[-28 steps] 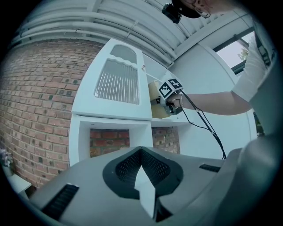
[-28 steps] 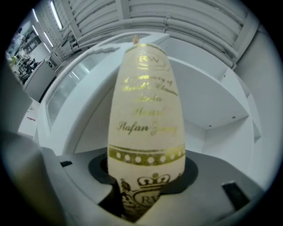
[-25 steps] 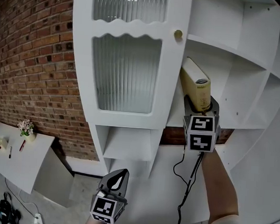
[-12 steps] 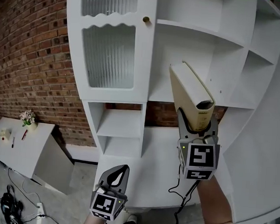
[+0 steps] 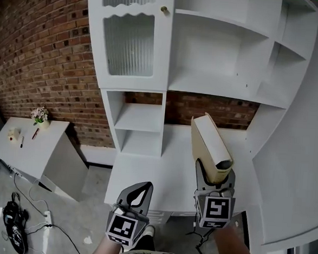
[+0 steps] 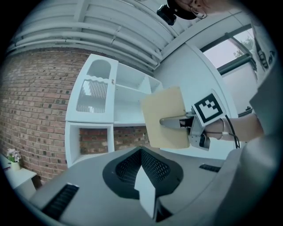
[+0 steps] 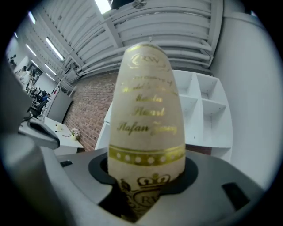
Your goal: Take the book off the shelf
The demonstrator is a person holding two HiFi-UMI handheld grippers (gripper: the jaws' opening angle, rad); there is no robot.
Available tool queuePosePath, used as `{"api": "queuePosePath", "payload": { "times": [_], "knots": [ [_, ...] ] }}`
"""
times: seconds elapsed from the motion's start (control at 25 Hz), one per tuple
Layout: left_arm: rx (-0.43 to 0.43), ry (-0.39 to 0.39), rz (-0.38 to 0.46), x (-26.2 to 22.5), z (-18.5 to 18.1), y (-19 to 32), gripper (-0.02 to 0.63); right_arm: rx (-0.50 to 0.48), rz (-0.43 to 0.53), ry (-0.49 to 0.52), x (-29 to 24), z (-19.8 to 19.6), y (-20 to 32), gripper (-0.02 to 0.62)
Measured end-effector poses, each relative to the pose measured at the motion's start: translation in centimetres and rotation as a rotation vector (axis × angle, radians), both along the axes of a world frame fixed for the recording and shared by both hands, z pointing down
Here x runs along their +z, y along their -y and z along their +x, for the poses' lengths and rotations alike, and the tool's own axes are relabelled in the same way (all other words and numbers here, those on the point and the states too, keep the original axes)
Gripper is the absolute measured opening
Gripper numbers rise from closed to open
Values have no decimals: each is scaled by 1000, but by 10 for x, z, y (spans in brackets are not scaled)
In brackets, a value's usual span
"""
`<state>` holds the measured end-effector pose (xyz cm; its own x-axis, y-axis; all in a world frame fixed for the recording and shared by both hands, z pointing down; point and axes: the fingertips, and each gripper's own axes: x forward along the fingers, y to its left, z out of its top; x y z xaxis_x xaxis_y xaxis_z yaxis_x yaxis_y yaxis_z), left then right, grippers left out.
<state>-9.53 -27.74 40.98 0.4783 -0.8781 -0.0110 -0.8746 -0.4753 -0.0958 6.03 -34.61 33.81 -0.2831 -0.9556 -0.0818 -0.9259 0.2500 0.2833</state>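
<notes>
— What is gripped by the tongs just now?

— The right tongs [image 5: 214, 172] are clamped on the lower end of the book [image 5: 209, 143], spine toward them, and the book is carried upright. The left tongs [image 5: 138, 193] are pressed together with nothing between them and are held low, off the front edge of the table [image 5: 156, 167].

— What has been changed in the last second?

— A second ago the book was still being gripped at the board of the shelf [image 5: 221, 93], just right of the glass door [image 5: 128, 44]. It has since been drawn out and lowered. It is now held above the right half of the table, well apart from that board.

— And for the task?

— The removal can be judged as done. Only a place for setting the book down is left to be chosen.

— What is kept in the compartments?

— Nothing is seen in the open ones. The two cubbies [image 5: 141, 118] under the door are also bare. What lies behind the ribbed glass cannot be told. On the side table [image 5: 49, 143] at the left, a flower pot [image 5: 40, 115] and a few small items are set near its back edge.
</notes>
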Motion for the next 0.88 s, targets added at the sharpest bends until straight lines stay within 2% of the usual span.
{"api": "queuePosePath", "payload": {
  "times": [0.16,0.36,0.88],
  "knots": [
    [-6,0,2,6,6,-17,15,2,-41,-3,52,7,-32,236],
    [-18,-7,-4,14,10,-23,15,-21,-99,24,90,12,-59,236],
    [-13,3,-18,22,24,-16,15,-46,-118,69,97,19,-66,235]
  ]
}}
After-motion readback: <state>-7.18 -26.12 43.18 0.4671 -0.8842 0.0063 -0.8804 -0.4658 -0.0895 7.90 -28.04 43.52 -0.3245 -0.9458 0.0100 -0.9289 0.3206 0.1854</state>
